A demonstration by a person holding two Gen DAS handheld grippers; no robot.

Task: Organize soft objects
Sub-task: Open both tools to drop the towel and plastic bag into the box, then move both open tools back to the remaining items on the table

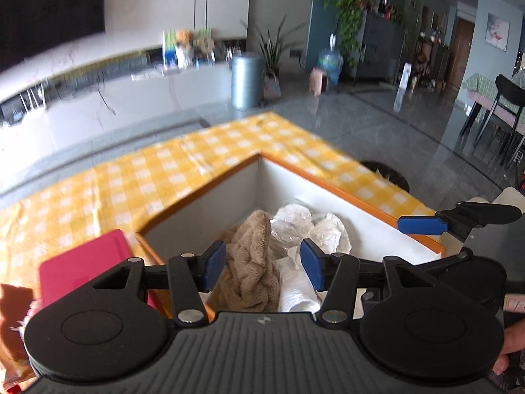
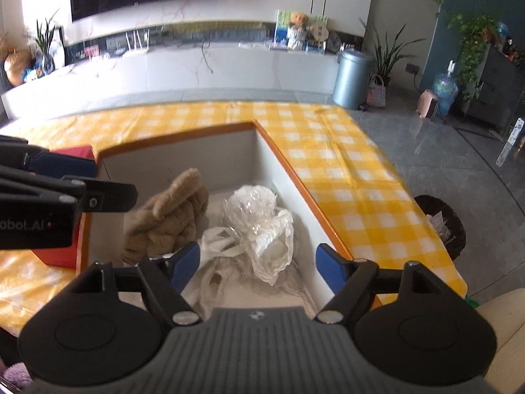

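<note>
A white box with an orange rim (image 1: 210,179) (image 2: 297,177) stands on the yellow checked table. Inside it lie a brown plush cloth (image 1: 257,246) (image 2: 170,213) and crumpled white plastic bags (image 1: 295,226) (image 2: 259,223). My left gripper (image 1: 262,264) hovers over the box, open, its blue pads standing on either side of the plush cloth without pressing on it. My right gripper (image 2: 258,264) is open above the plastic bags, nothing between its fingers. Each gripper's blue fingertip shows at the edge of the other's view.
A red flat box (image 1: 85,262) (image 2: 73,154) lies left of the white box. An orange snack packet (image 1: 13,321) is at the far left. A black waste basket (image 2: 443,223) stands on the floor beside the table's right edge. A hand (image 1: 512,344) holds the gripper.
</note>
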